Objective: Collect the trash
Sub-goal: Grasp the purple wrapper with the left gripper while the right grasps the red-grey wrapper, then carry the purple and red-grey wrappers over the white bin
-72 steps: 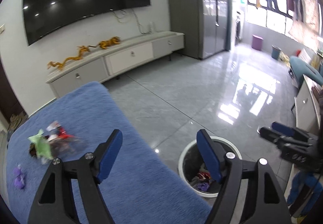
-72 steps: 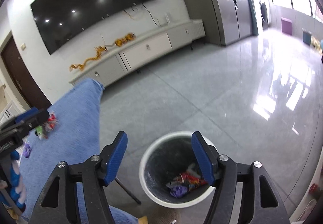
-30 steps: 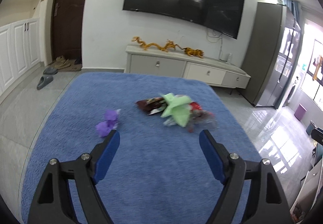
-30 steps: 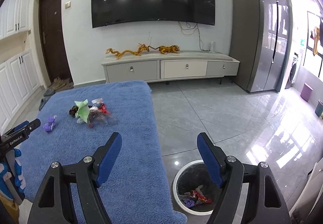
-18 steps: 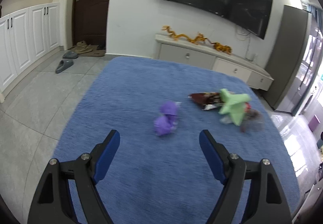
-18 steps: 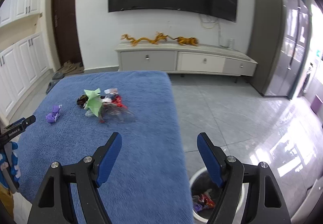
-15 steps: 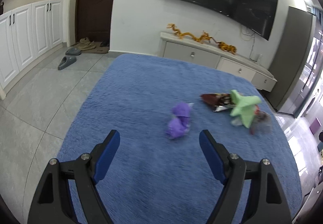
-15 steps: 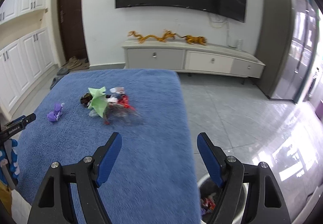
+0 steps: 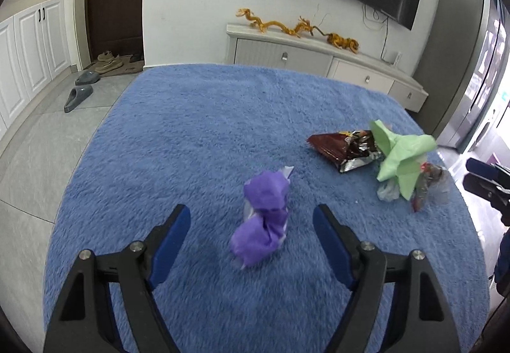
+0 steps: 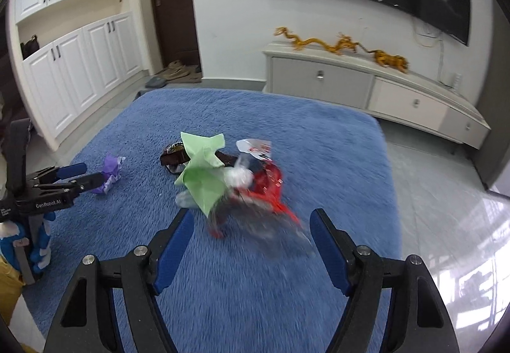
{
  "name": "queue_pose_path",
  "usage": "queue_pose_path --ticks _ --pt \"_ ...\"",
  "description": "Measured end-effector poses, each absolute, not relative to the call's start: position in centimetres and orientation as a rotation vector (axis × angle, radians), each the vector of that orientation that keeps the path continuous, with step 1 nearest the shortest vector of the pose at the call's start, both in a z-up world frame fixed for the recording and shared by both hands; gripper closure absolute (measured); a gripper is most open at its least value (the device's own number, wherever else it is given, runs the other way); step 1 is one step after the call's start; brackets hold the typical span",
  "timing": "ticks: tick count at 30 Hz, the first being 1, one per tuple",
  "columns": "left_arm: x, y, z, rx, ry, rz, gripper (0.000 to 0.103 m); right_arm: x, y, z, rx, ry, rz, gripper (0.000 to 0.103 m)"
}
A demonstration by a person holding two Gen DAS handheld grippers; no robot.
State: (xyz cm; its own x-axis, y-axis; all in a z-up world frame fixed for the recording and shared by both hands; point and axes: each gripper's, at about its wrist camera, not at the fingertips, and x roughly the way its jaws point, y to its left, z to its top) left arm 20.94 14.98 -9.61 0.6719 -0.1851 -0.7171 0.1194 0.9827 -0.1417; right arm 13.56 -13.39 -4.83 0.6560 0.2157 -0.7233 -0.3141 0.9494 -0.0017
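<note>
A crumpled purple wrapper (image 9: 264, 216) lies on the blue fuzzy cover (image 9: 207, 117), between the tips of my left gripper (image 9: 251, 211). Its jaws are closing, and the pads stand clear of the wrapper on both sides. To the right lies a pile: a green paper (image 9: 401, 158), a dark brown foil wrapper (image 9: 341, 149) and bits of clear and red plastic. My right gripper (image 10: 251, 215) hovers just short of that pile, jaws closing, with blurred red and clear plastic (image 10: 267, 190) reaching down between its tips. The pads touch nothing. The green paper (image 10: 204, 171) sits just beyond.
The cover's right edge (image 10: 387, 162) drops to a glossy tiled floor. A white TV cabinet (image 10: 366, 88) with gold dragon ornaments stands behind, under a wall TV. White cupboards (image 10: 79, 66), a dark door and slippers (image 9: 78, 95) are at the left.
Both grippers swung away from the white bin to the blue cover and sank toward the trash. The purple wrapper now sits between my left fingers; the pile is close before my right.
</note>
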Motion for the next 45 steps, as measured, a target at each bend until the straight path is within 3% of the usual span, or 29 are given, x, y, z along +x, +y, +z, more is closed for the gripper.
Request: queue_pose_path --ticks 4,6,9,11,15,22,31,45 --pt "22.0 14.6 -10.1 -0.079 0.822 -0.163 0.034 15.7 -13.1 -6.2 -0.132 0.823 0.339 0.035" --pt "22.3 14.6 -10.4 -0.079 0.834 -0.164 0.042 16.2 -12.9 -6.8 -0.134 0.830 0.364 0.039" --pt "22.8 14.2 -10.8 -0.083 0.857 -0.177 0.052 16.8 -12.2 -8.2 -0.171 0.860 0.377 0.051" --pt "22.8 14.2 -10.9 -0.084 0.858 -0.180 0.058 16.7 -11.9 -8.9 -0.186 0.877 0.386 0.068" --pt "22.6 14.1 -10.8 -0.080 0.853 -0.184 0.072 14.8 -12.1 -9.5 -0.185 0.885 0.396 0.072" --pt "20.3 14.0 -10.1 -0.092 0.835 -0.226 0.073 10.6 -12.6 -9.2 -0.176 0.894 0.422 0.078" --pt "15.7 13.3 -7.1 -0.081 0.789 -0.287 0.073 6.3 -14.1 -6.3 -0.089 0.833 0.397 0.078" --pt "9.2 5.0 -1.1 -0.002 0.684 -0.481 0.073 -1.3 -19.6 -1.1 0.022 0.681 0.275 0.078"
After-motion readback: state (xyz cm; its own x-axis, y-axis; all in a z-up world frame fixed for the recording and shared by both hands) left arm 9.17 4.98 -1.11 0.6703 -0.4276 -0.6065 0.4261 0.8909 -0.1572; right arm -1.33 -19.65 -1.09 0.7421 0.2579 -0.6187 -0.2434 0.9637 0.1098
